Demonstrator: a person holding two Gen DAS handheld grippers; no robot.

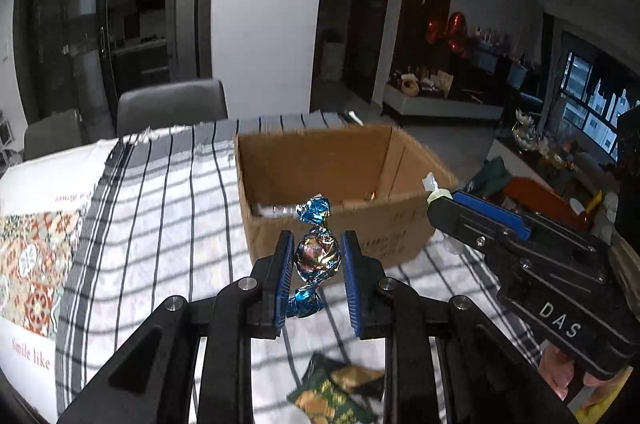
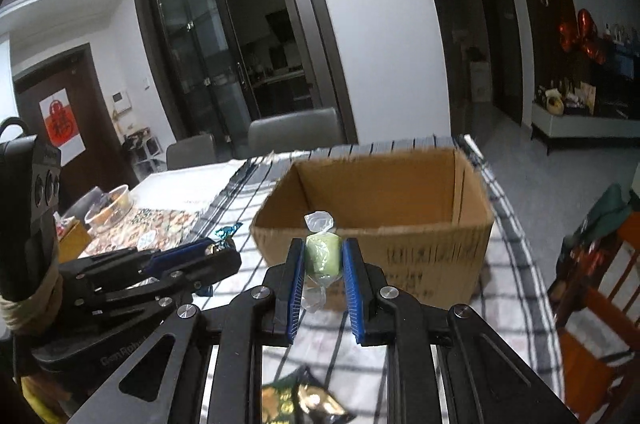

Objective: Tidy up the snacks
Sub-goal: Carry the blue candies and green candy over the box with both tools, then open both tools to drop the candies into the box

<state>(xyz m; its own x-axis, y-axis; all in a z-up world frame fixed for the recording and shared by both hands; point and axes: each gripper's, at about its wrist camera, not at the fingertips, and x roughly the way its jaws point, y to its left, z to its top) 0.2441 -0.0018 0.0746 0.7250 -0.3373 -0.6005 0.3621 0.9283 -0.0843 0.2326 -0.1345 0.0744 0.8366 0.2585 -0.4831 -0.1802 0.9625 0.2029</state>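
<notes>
Above the checked tablecloth [image 1: 168,207], before the open cardboard box [image 1: 320,159]: left gripper [image 1: 317,256] clamps a blue foil-wrapped candy [image 1: 317,256]; right gripper [image 2: 322,258] clamps a pale green candy [image 2: 322,254], both poised, apparently, for dropping in. A green packet [image 1: 328,396] remains below. Legible: "DAS", "Smile like"; box print blurred.

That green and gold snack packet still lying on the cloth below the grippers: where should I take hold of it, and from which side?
The green and gold snack packet lies flat on the checked tablecloth, so probably come from above and pinch one thin free edge. Both grippers are full: left gripper, right gripper.
</notes>
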